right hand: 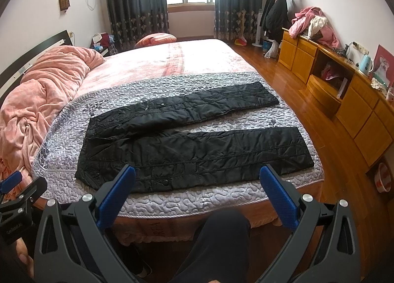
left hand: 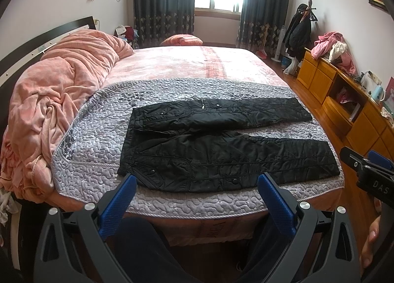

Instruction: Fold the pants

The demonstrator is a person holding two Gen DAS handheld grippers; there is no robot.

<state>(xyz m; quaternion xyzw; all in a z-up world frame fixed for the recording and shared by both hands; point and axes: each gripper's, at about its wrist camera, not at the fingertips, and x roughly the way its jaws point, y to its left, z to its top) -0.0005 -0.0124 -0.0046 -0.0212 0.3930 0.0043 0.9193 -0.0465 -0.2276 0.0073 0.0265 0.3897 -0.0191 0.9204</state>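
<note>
Black quilted pants lie flat on a grey quilted cover on the bed, waist to the left, both legs spread apart and pointing right. They also show in the right wrist view. My left gripper is open and empty, held before the bed's near edge, just short of the waist end. My right gripper is open and empty, held before the near leg. The right gripper shows at the right edge of the left wrist view, and the left one at the left edge of the right wrist view.
A heaped pink blanket lies on the bed's left side by the headboard. A wooden cabinet with clothes and a kettle runs along the right wall. A coat rack stands near the curtained window. The person's dark-trousered knee is below the grippers.
</note>
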